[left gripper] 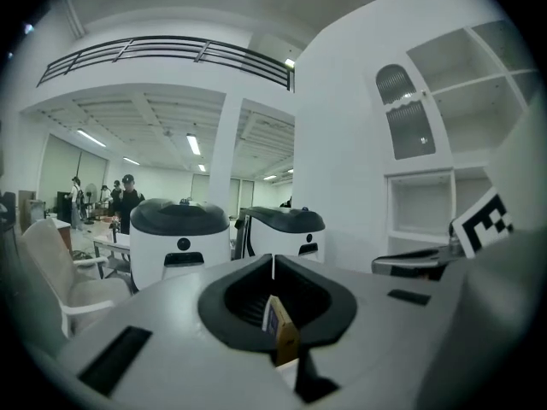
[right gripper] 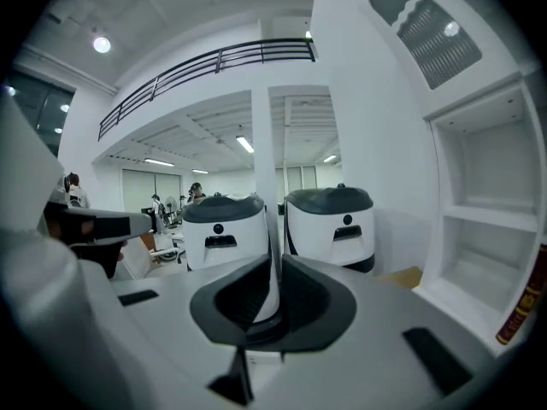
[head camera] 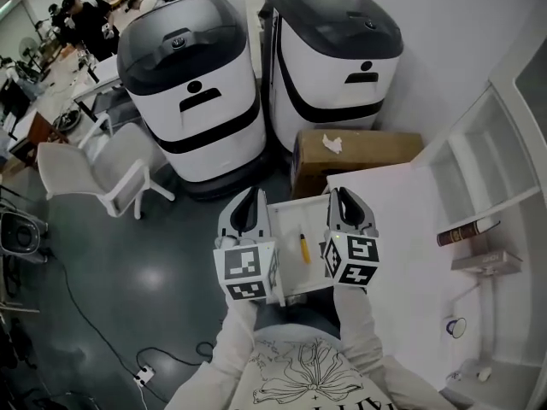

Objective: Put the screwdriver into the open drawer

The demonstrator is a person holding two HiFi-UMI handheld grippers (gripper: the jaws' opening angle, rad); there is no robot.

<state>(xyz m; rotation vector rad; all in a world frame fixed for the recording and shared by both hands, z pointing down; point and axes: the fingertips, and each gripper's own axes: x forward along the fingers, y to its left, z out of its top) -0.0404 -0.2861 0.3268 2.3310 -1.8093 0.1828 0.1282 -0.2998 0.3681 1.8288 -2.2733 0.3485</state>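
The yellow-handled screwdriver (head camera: 303, 248) lies inside the open white drawer (head camera: 291, 272), straight below and between my two grippers in the head view. No gripper touches it. My left gripper (head camera: 249, 196) is raised over the drawer's left edge. In the left gripper view it (left gripper: 273, 263) points level at the room, its jaw tips together with nothing in them. My right gripper (head camera: 344, 195) is raised over the drawer's right edge. In its own view it (right gripper: 273, 259) shows a thin slit between the jaws, with nothing held. Neither gripper view shows the drawer or the screwdriver.
Two large white-and-black machines (head camera: 192, 84) (head camera: 338, 54) stand ahead, with a cardboard box (head camera: 359, 152) behind the drawer. The white cabinet top (head camera: 410, 229) and shelves holding a book (head camera: 466, 231) lie to the right. A white chair (head camera: 94, 173) and a floor cable (head camera: 94, 323) are to the left.
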